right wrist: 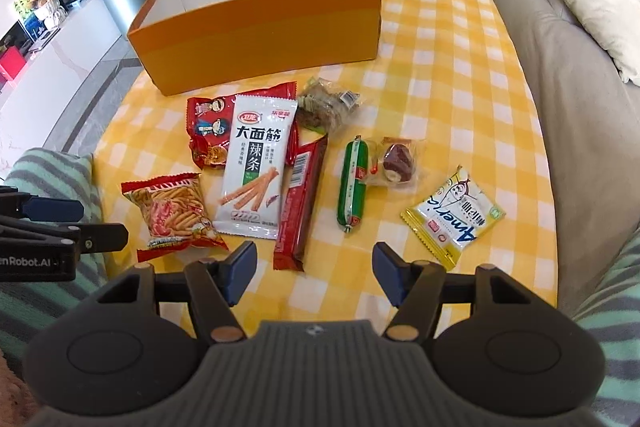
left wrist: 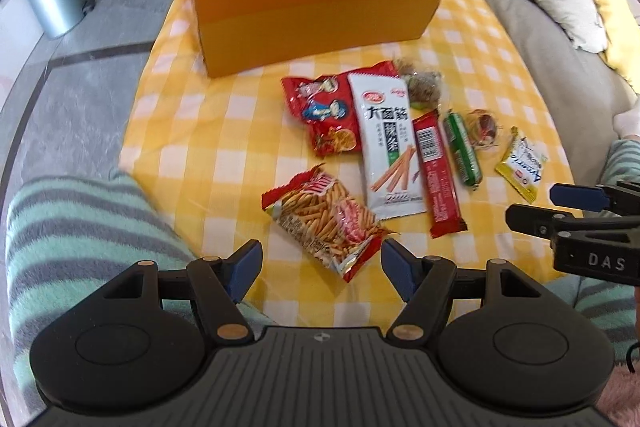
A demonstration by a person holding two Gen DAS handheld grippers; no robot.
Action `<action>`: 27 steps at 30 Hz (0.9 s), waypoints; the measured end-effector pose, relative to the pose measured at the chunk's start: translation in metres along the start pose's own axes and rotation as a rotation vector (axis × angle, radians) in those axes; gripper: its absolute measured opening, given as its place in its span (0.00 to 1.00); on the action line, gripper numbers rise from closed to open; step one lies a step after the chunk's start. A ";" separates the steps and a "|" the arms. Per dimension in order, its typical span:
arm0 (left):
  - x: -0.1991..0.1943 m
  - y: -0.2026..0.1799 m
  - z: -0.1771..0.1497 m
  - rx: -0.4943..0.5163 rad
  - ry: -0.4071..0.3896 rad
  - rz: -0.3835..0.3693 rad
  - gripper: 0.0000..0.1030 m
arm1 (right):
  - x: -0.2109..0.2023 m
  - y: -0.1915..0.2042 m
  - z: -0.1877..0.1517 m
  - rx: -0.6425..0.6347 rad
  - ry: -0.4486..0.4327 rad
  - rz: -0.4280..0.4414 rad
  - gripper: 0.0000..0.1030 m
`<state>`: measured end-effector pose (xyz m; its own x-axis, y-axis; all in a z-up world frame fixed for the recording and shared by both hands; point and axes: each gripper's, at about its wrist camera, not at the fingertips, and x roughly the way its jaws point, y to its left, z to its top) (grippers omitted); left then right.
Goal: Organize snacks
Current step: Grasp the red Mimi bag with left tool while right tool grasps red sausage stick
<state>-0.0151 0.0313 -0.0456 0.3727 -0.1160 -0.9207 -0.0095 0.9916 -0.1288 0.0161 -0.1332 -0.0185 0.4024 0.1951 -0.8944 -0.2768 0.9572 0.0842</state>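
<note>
2 hand-held grippers, left (left wrist: pixel 322 267) and right (right wrist: pixel 314 269), jaws apart, empty; grasp nearest crinkled red stick-snack packet (left wrist: pixel 326 221) mid-body.

Both wrist views look steeply down, near, sharing the snack-strewn tablecloth (left wrist: pixel 224 131).

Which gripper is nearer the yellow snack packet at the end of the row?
Right. The right gripper hovers open just short of the yellow packet, which lies off its right finger. The left gripper, also open, sits over the crisp-stick bag, several snacks away.
</note>
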 end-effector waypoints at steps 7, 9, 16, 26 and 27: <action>0.014 0.009 0.012 -0.072 0.024 -0.036 0.78 | 0.013 0.005 0.006 -0.039 -0.004 -0.006 0.59; 0.020 0.011 0.015 -0.097 0.037 -0.039 0.78 | 0.017 0.005 0.009 -0.045 -0.012 0.000 0.56; 0.047 0.022 0.020 -0.209 0.099 -0.053 0.78 | 0.038 0.008 0.018 -0.053 -0.028 0.034 0.49; 0.070 0.029 0.021 -0.271 0.139 -0.081 0.79 | 0.069 0.006 0.021 -0.032 -0.015 0.075 0.37; 0.072 0.029 0.022 -0.272 0.144 -0.085 0.79 | 0.072 0.006 0.021 -0.033 -0.010 0.075 0.37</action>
<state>0.0315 0.0531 -0.1078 0.2475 -0.2240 -0.9427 -0.2387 0.9288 -0.2833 0.0620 -0.1086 -0.0728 0.3885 0.2682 -0.8816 -0.3350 0.9323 0.1360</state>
